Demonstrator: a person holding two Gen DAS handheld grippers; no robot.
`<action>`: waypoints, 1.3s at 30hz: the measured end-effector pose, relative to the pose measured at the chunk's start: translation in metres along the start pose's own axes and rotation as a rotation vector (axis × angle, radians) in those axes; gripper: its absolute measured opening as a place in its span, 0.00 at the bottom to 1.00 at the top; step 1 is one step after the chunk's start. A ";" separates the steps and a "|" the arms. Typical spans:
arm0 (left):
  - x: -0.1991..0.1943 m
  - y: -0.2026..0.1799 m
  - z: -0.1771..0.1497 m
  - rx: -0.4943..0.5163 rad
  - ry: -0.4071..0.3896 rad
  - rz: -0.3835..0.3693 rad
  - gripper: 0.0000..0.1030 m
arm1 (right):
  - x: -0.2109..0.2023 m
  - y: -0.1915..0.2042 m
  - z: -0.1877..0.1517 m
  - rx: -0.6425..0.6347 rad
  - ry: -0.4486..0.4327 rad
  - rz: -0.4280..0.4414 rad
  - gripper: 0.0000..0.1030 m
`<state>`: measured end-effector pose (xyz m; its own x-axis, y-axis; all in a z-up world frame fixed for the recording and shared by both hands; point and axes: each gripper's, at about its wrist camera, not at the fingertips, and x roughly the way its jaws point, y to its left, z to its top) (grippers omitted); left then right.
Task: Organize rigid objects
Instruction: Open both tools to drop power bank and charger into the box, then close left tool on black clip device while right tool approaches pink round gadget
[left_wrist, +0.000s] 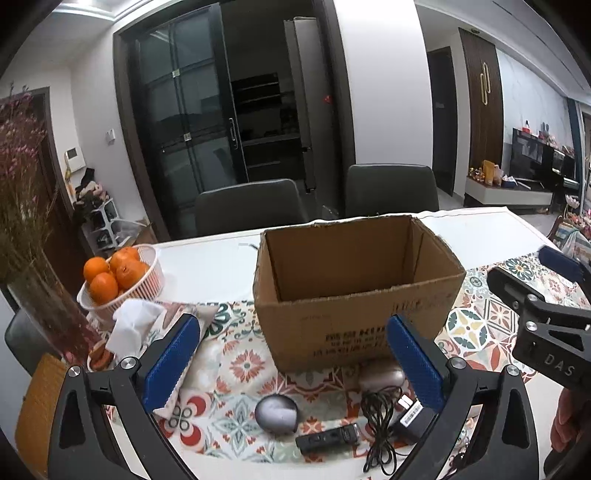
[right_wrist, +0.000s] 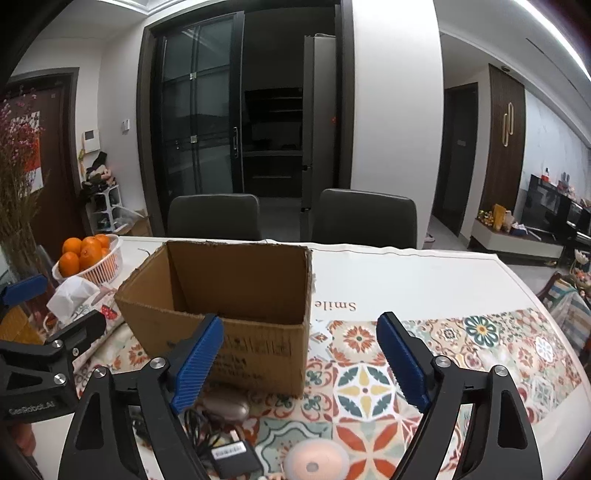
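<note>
An open, empty cardboard box (left_wrist: 354, 280) stands on the patterned tablecloth; it also shows in the right wrist view (right_wrist: 229, 299). In front of it lie a grey round disc (left_wrist: 276, 411), a black remote-like stick (left_wrist: 327, 437), a black power adapter with coiled cable (left_wrist: 402, 417), and a beige mouse-shaped object (left_wrist: 380, 376). A pink round object (right_wrist: 316, 461) lies near the right gripper. My left gripper (left_wrist: 291, 362) is open and empty above these items. My right gripper (right_wrist: 301, 362) is open and empty, right of the box front.
A white basket of oranges (left_wrist: 122, 280) and a tissue pack (left_wrist: 133, 325) sit at the left, beside a glass vase of dried flowers (left_wrist: 40, 291). Two grey chairs (left_wrist: 251, 206) stand behind the table. The table's white far part (right_wrist: 406, 280) lies beyond the box.
</note>
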<state>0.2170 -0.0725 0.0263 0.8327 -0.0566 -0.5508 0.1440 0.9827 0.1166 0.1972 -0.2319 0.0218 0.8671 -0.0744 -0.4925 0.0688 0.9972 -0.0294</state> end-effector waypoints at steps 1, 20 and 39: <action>-0.002 0.001 -0.004 -0.011 0.006 -0.002 1.00 | -0.002 0.000 -0.003 0.005 0.002 -0.009 0.85; -0.039 -0.008 -0.060 -0.024 0.007 0.045 1.00 | -0.047 -0.010 -0.066 0.120 -0.020 -0.075 0.87; 0.002 -0.021 -0.109 -0.061 0.159 0.014 1.00 | -0.026 -0.019 -0.120 0.188 0.120 -0.076 0.87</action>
<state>0.1572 -0.0738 -0.0673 0.7384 -0.0193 -0.6741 0.0966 0.9923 0.0773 0.1142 -0.2483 -0.0694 0.7916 -0.1369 -0.5955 0.2324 0.9688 0.0863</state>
